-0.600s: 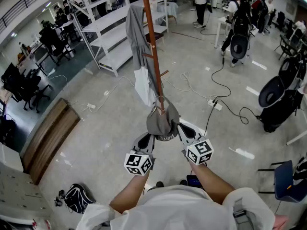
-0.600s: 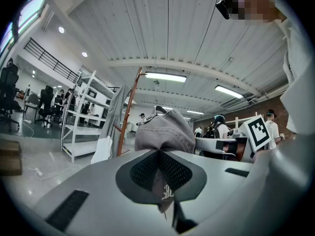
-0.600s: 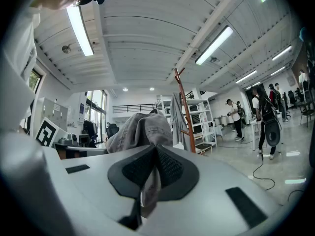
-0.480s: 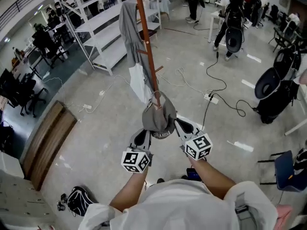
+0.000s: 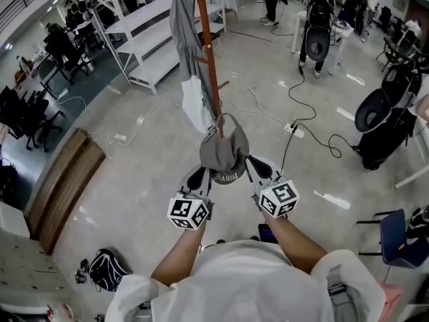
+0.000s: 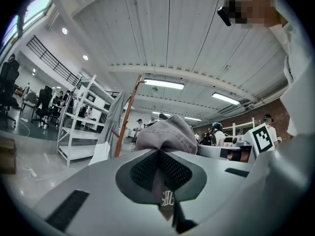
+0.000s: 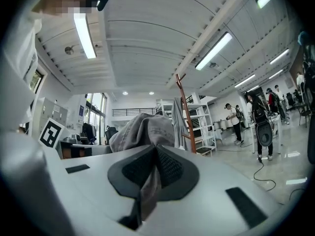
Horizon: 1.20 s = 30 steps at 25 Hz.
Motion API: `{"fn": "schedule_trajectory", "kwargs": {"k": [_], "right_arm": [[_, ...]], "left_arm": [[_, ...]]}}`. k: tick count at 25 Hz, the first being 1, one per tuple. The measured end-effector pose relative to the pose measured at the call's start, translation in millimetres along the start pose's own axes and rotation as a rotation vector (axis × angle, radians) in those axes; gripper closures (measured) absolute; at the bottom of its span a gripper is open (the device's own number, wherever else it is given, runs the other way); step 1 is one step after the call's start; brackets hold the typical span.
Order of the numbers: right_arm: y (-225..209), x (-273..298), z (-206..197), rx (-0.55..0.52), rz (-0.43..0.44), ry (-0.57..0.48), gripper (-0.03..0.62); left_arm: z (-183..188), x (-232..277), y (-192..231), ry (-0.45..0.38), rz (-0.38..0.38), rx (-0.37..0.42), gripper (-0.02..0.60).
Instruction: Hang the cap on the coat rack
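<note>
A grey cap (image 5: 224,150) is held up between both grippers, close against the brown wooden coat rack (image 5: 208,52). My left gripper (image 5: 203,177) is shut on the cap's left edge, and in the left gripper view the cap (image 6: 166,135) bulges above the closed jaws of that gripper (image 6: 162,181). My right gripper (image 5: 253,168) is shut on the cap's right edge; in the right gripper view the cap (image 7: 142,129) rises above its jaws (image 7: 156,173). The cap's back strap loops around a lower peg (image 5: 222,127) of the rack. The rack pole (image 7: 184,109) stands just beyond the cap.
A grey garment (image 5: 186,25) and a white bag (image 5: 193,106) hang on the rack. White shelving (image 5: 154,39) stands behind it. Cables and a power strip (image 5: 295,131) lie on the floor to the right. People and black chairs (image 5: 375,113) occupy the far right. A wooden bench (image 5: 64,186) is at left.
The cap and both grippers have stayed at the rack's lower peg; the view has shifted slightly, and the cap sits a little higher against the pole.
</note>
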State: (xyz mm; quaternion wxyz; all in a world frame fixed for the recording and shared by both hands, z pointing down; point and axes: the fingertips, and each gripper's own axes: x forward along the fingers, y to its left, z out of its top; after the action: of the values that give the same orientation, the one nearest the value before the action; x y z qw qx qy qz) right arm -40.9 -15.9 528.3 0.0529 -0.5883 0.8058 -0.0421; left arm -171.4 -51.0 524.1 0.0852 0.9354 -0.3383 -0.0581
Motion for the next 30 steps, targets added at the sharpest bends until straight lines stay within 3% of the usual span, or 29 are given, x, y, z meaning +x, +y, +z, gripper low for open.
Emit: {"fn": "schedule_trajectory", "kwargs": {"k": [12,30], "right_arm": [[7,-13,-11,0.041,0.058,-0.023,0.566],[-23,-49,-16,0.142,0.099,-0.045,0.566]], "left_arm": [[-15,-14,-8,-0.009,0.011,-0.028,0.565],[-34,-2,-50,0.022,0.040,-0.025,0.565]]}}
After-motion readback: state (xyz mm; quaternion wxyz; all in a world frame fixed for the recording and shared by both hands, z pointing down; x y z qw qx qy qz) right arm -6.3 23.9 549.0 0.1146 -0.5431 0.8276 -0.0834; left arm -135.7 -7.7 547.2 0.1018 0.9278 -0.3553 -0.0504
